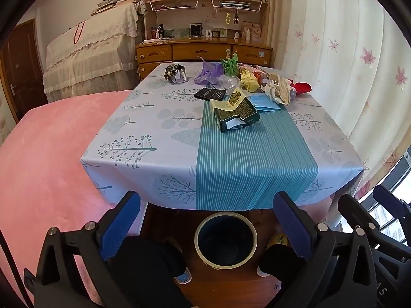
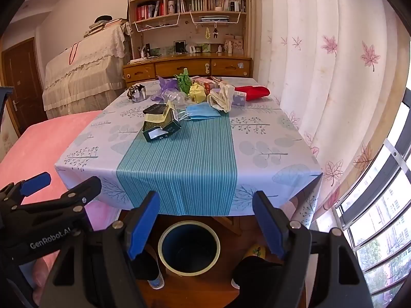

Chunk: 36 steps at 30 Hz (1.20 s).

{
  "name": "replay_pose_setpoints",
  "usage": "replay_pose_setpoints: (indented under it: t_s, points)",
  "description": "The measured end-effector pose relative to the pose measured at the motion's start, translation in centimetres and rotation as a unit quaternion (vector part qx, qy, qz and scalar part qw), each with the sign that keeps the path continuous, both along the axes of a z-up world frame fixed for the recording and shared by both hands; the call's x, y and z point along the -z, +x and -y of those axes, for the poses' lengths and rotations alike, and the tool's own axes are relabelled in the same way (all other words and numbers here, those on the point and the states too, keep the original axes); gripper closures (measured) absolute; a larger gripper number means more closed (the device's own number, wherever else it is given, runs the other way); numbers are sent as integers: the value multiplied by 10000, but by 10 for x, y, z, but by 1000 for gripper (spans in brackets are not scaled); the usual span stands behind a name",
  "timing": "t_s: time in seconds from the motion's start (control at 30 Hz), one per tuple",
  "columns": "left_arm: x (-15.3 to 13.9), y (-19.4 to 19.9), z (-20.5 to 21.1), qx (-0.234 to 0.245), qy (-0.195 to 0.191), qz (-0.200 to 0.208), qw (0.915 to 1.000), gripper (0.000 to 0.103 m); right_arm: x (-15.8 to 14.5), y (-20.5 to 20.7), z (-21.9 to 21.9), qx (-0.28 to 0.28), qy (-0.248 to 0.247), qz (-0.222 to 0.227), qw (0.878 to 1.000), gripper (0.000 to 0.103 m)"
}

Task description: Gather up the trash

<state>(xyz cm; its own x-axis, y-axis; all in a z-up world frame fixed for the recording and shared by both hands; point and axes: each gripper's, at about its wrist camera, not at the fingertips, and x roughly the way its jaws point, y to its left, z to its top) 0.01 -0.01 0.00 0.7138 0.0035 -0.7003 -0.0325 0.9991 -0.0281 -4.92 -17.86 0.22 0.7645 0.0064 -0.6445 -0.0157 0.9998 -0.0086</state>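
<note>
Trash (image 1: pixel 232 107) crowds table's (image 1: pixel 143 154) far edge; near half bare; bin (image 1: pixel 225 240) below.

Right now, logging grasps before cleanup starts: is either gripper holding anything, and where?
Nothing is held. The left gripper and right gripper are both open, empty.

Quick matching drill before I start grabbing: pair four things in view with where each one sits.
Things:
1. trash bin
2. green carton
3. crumpled black-and-white wrapper
4. red item

Places:
a. far left part of the table
b. on the teal stripe, nearest the grippers
c. on the floor below the table's near edge
d. far right, by the curtain

Pairs: 1-c, 2-b, 3-a, 4-d
</note>
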Motion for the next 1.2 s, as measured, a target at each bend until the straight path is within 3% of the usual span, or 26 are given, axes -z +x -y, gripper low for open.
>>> replay_pose_setpoints:
  t_s: [1.2]
  points:
    - [2,-2,-6,-79,-8,-9,10000,1,4,1,-1,4,9,69,10000,28]
